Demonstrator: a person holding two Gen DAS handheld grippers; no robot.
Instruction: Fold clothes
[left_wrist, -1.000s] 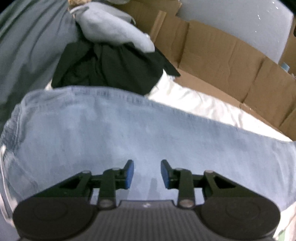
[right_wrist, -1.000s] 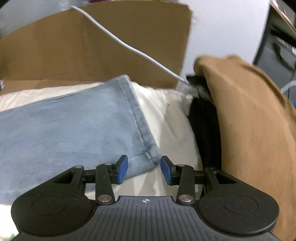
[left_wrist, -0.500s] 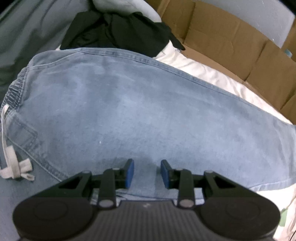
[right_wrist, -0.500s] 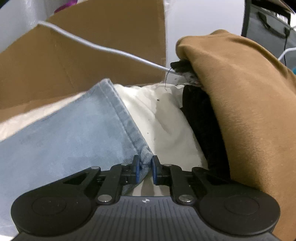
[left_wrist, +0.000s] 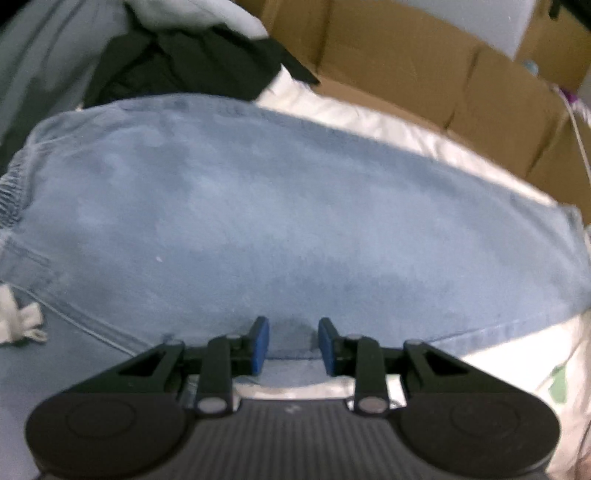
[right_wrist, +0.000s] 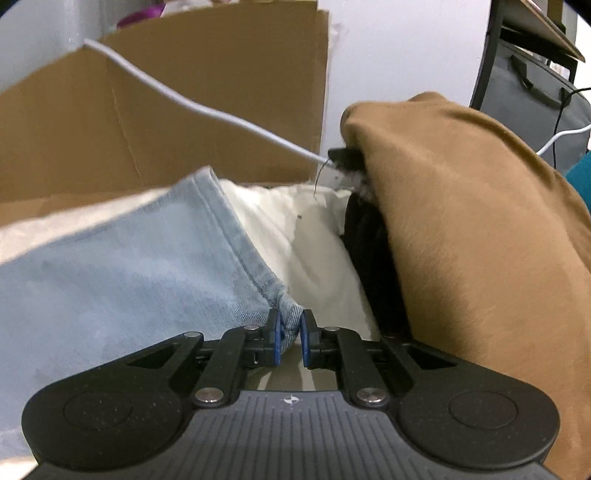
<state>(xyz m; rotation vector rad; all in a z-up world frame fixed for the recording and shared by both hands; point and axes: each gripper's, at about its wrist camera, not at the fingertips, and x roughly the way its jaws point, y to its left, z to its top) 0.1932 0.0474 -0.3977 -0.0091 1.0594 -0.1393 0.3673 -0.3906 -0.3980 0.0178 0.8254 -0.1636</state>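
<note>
A: Nearest, right wrist view: the right gripper (right_wrist: 290, 341) has its blue pads pinched on the hem corner of the jeans (right_wrist: 122, 273). Is a fold made?

B: Judged from these views, no. The jeans lie flat across the white sheet (right_wrist: 306, 240); only the grasp is done.

A: Left wrist view: the left gripper (left_wrist: 291, 345) stands over the near edge of the jeans (left_wrist: 280, 221), its jaws closing, still partly spread, denim between the pads but not yet pressed.

B: So what is left is the second grip, the lift and the fold.

A: Farther off: a brown garment (right_wrist: 461, 229) beside the sheet, dark clothes (left_wrist: 184, 70) past the waistband, cardboard (left_wrist: 461, 85) behind.
</note>
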